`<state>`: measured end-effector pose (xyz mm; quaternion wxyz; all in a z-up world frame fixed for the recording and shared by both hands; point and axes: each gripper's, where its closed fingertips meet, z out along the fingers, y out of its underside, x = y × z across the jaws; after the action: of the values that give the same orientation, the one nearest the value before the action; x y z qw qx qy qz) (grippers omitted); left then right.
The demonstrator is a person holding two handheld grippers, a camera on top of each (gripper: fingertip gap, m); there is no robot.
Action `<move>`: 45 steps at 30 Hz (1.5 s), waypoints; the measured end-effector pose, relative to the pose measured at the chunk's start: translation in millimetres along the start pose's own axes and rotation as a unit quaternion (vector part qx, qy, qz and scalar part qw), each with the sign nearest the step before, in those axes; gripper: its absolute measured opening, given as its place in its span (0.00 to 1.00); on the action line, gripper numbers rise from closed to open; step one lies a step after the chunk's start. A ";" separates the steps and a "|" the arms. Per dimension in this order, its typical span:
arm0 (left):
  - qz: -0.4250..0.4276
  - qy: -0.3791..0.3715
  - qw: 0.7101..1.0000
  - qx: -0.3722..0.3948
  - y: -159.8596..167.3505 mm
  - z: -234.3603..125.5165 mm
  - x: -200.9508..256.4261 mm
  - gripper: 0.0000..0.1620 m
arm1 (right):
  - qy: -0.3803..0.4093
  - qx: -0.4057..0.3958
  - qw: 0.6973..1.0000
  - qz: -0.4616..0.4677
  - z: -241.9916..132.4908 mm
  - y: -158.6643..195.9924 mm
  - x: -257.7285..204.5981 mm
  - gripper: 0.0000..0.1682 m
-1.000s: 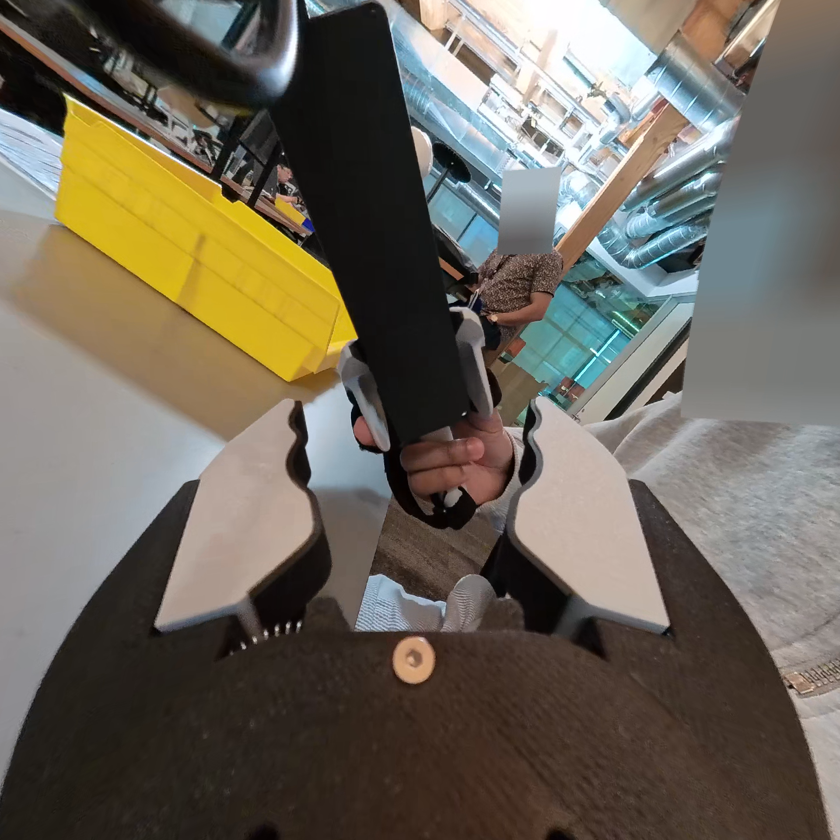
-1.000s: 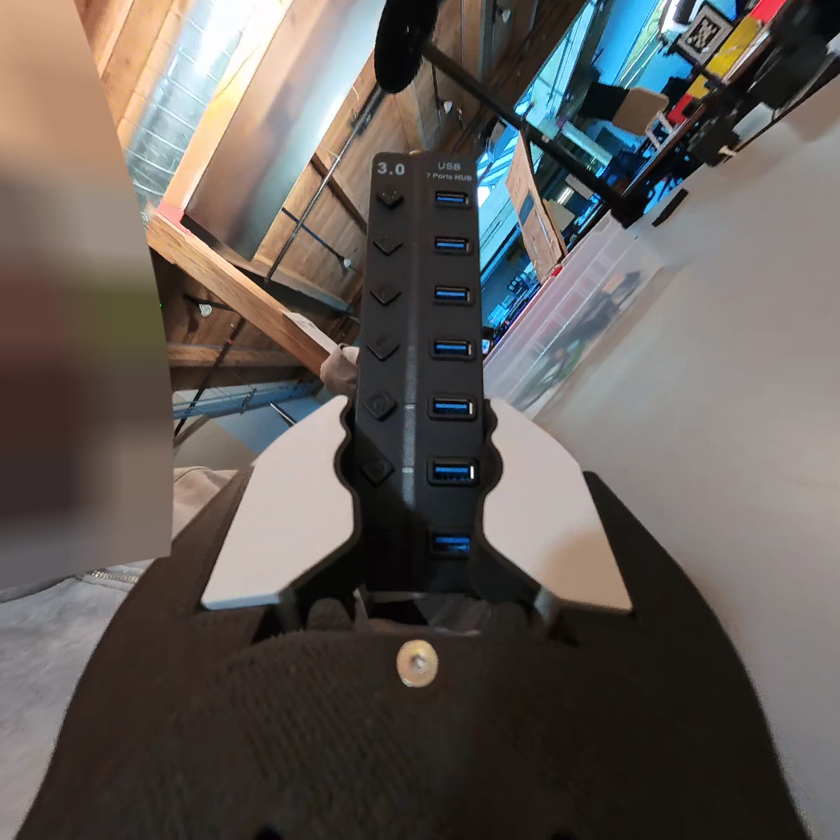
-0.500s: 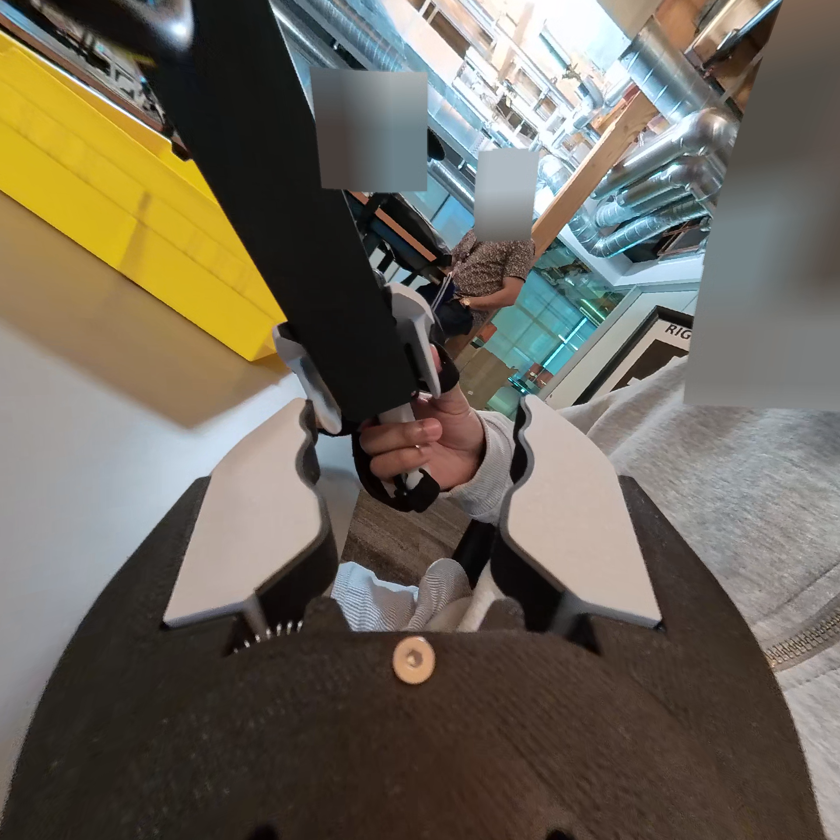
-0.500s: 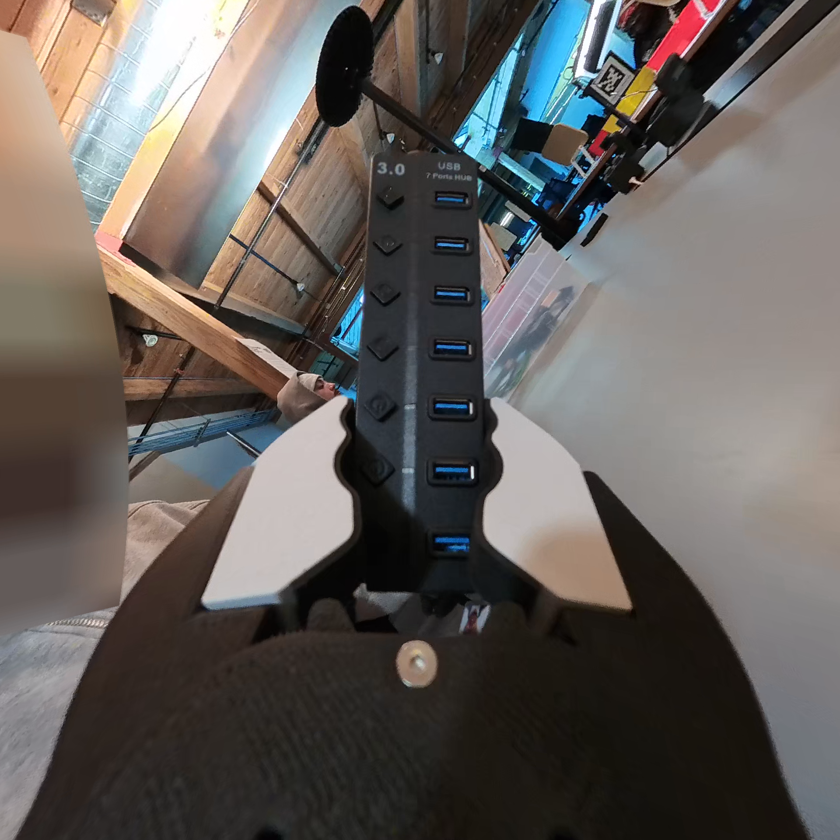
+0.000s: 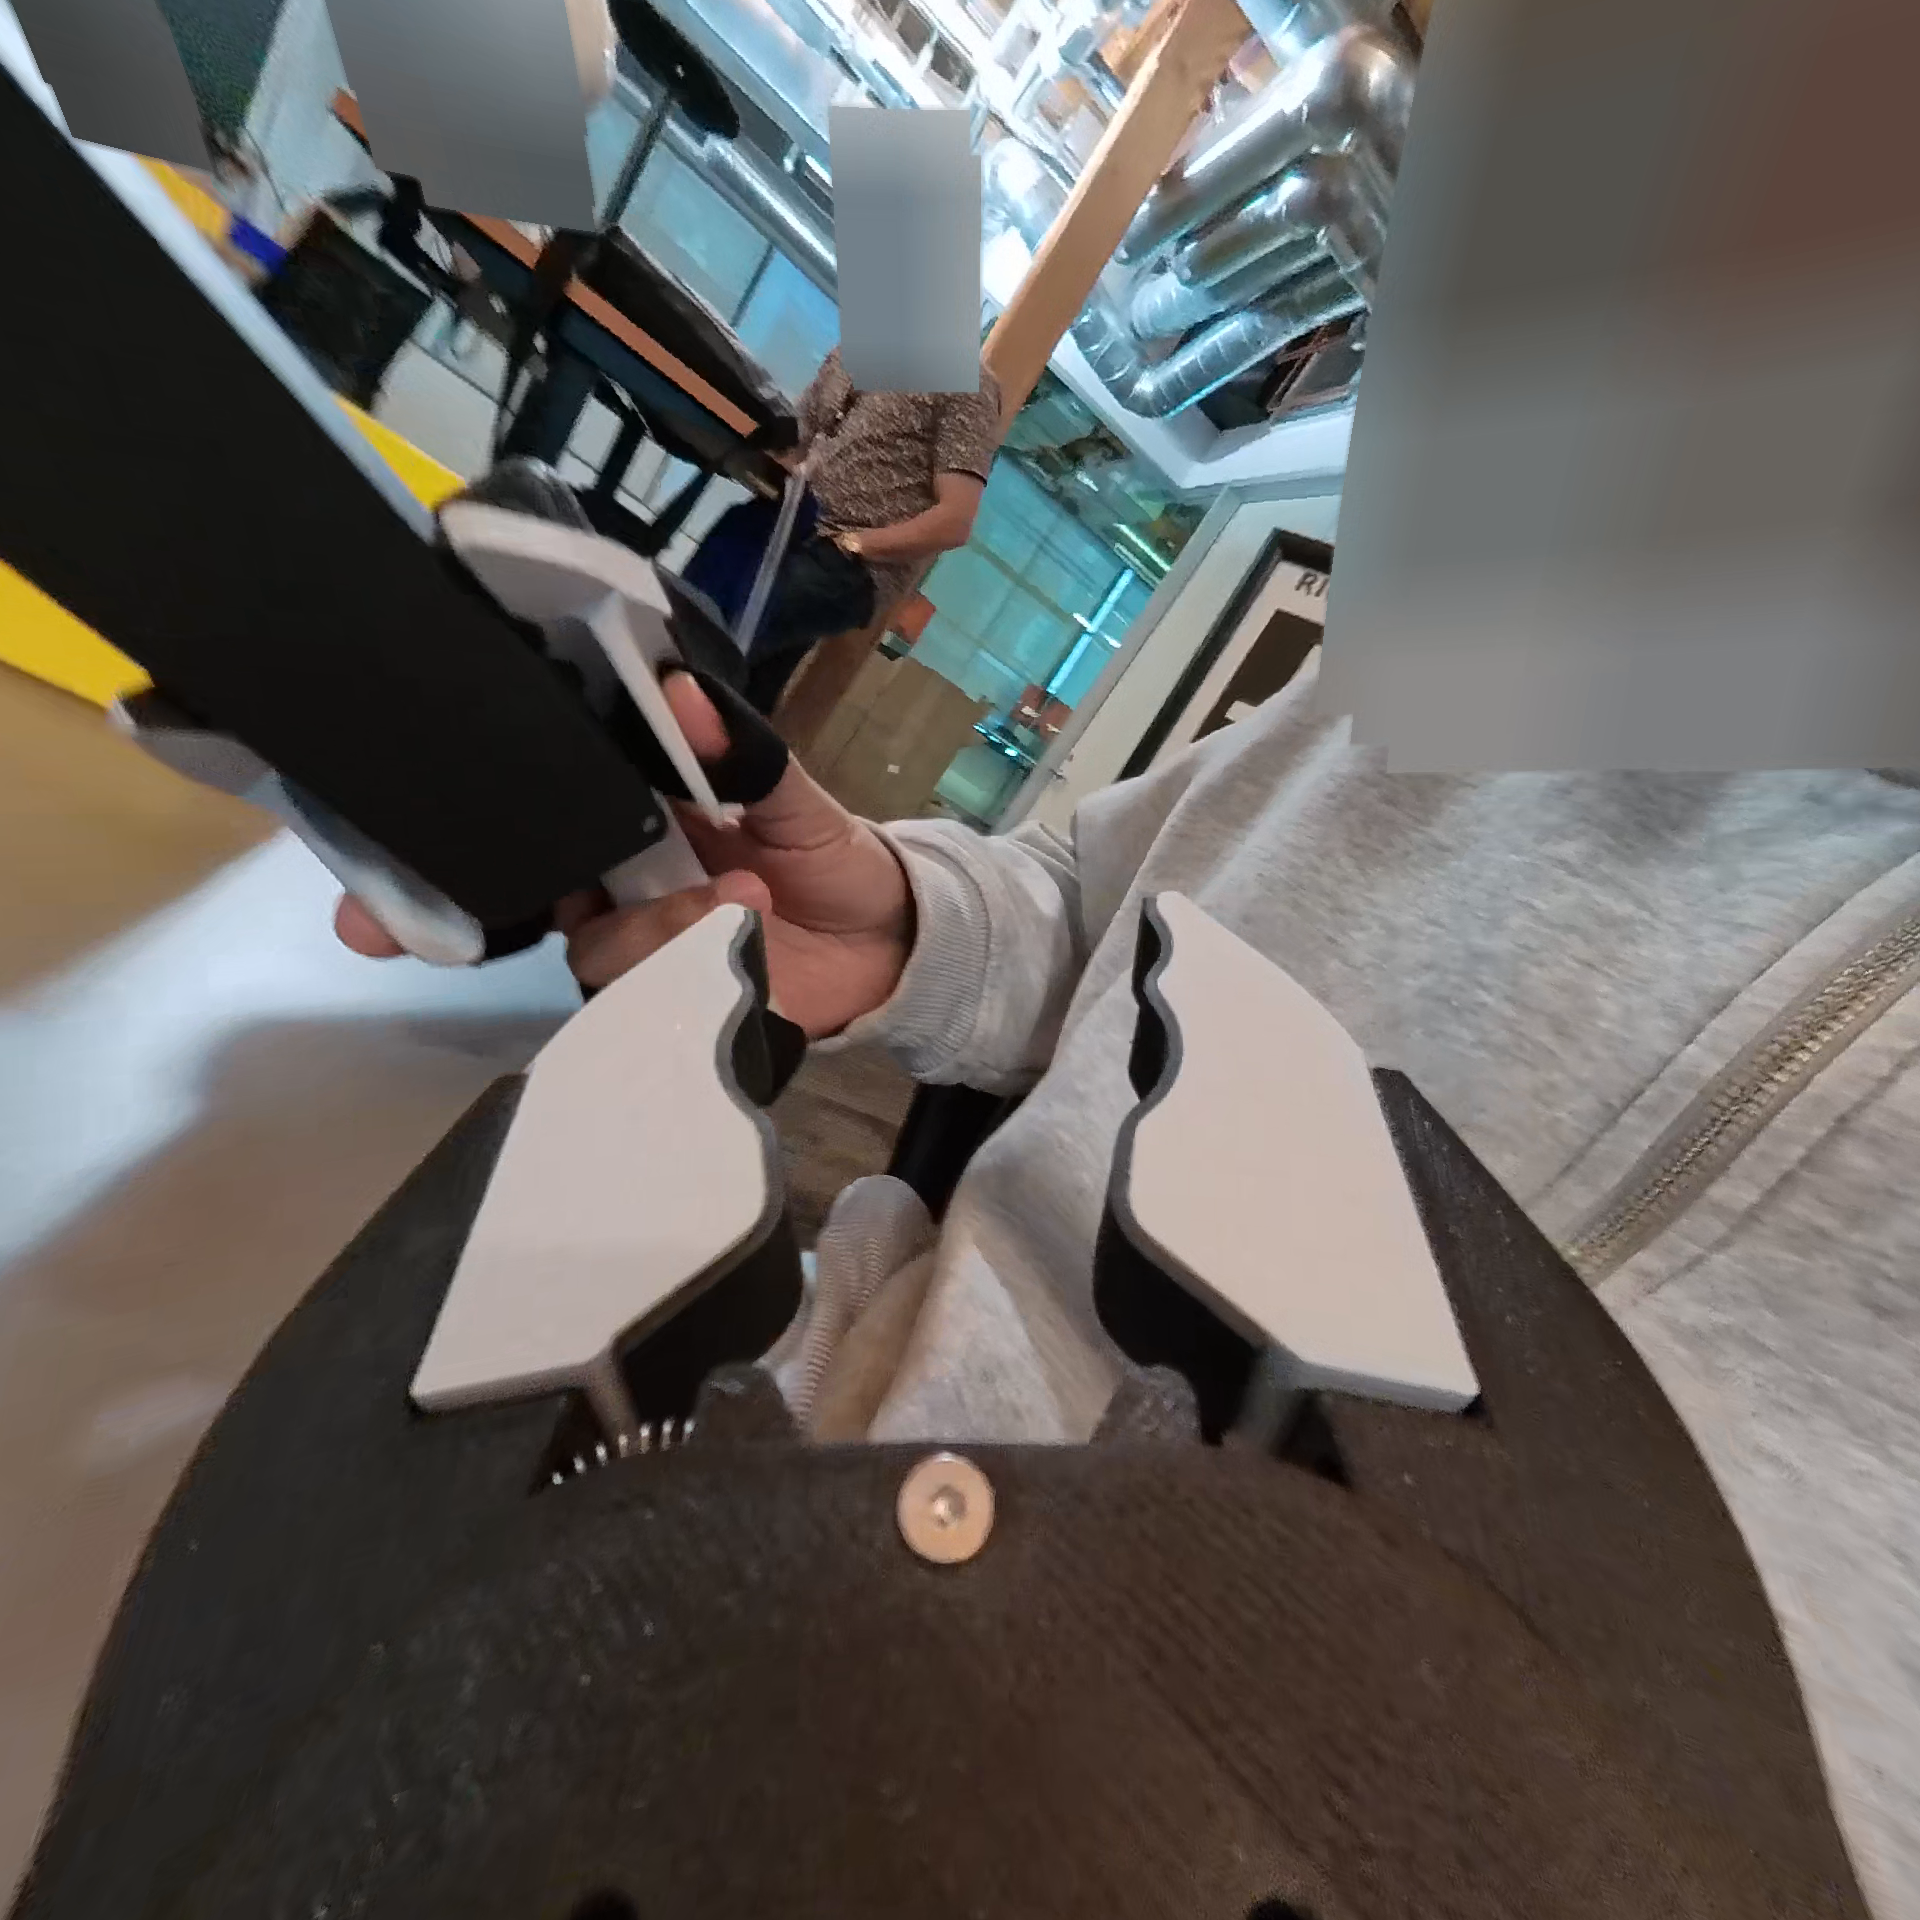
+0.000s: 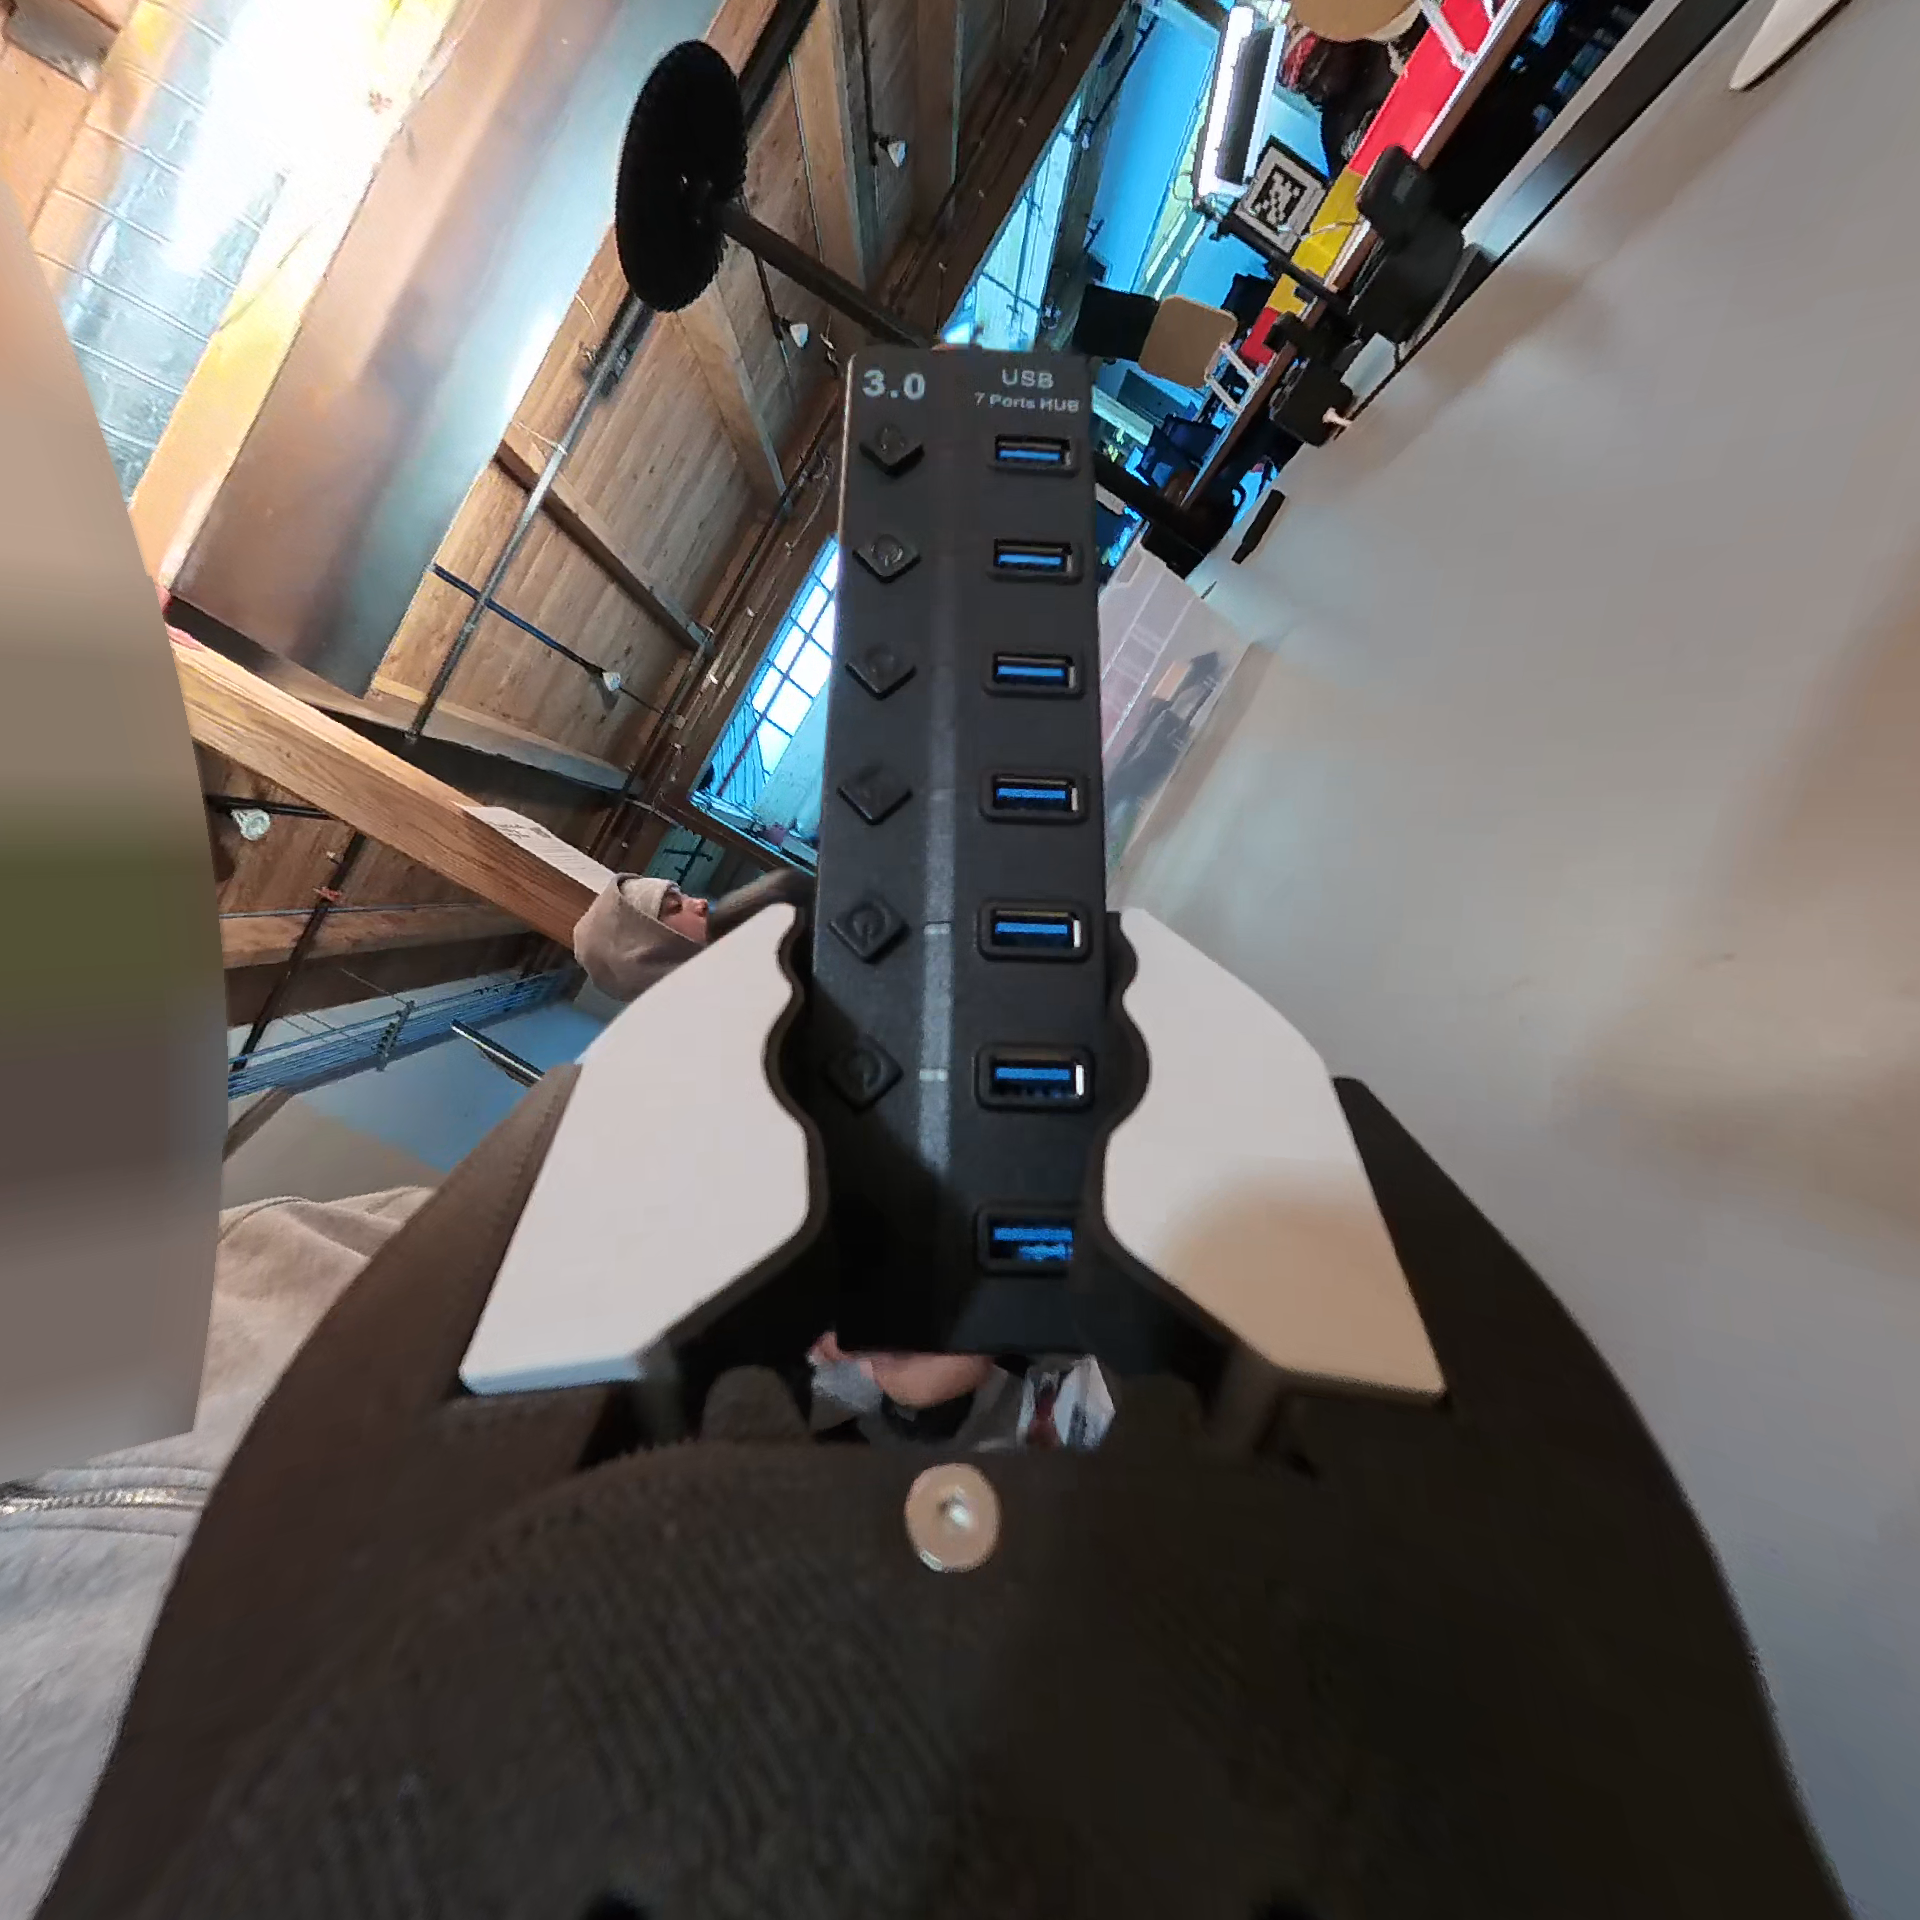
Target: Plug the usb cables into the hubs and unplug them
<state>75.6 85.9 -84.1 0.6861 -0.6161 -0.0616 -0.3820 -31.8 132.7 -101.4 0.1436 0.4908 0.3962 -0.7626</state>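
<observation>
right gripper (image 6: 951, 966) pinches a black usb hub (image 6: 956, 831) between its two white fingers (image 6: 665, 1164), clamped on the hub's long side edges near its lower end. the hub sticks out straight ahead along the fingers, port side facing the camera: a column of blue ports (image 6: 1031, 795) on the right, a column of diamond buttons (image 6: 878, 795) on the left. no cable seen in any port. the lowest port sits between the finger bases, two more lie level with the fingertips, the rest are past the tips. a pale table (image 6: 1558, 831) surface runs along the right side of that view, tilted. left gripper (image 5: 945, 935) has its jaws spread wide, nothing between them, only a grey sweatshirt (image 5: 1558, 1039) behind. in the left wrist view the hub's plain black back (image 5: 260, 623) shows upper left, held by the other gripper in a hand (image 5: 821, 894), up and left of the left jaws, not touching them. a yellow bin (image 5: 62, 644) is partly hidden behind the hub.
</observation>
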 end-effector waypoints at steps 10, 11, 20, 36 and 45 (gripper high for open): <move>0.033 -0.122 0.986 0.113 -45.1 -29.0 -30.8 0.49 | 0.020 -0.100 0.992 -0.076 14.4 35.5 -5.1 0.32; 0.022 -0.136 0.984 0.116 -45.5 -32.1 -37.5 0.50 | 0.017 -0.111 0.990 -0.089 16.3 39.9 -7.8 0.32; -0.007 -0.159 0.978 0.136 -48.8 -39.4 -49.0 0.51 | 0.009 -0.155 0.978 -0.138 22.1 58.4 -15.8 0.32; -0.005 -0.150 0.982 0.119 -39.0 -29.8 -45.9 0.46 | -0.035 -0.203 0.970 -0.128 28.6 85.8 -29.1 0.32; 0.000 -0.140 0.984 0.110 -35.5 -29.3 -43.6 0.37 | -0.047 -0.214 0.963 -0.154 29.2 90.7 -34.6 0.32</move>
<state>12.4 81.2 -86.8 0.7346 -0.5839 -0.1987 -0.2826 21.3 46.6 -107.6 0.1448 0.3456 0.6138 -0.6949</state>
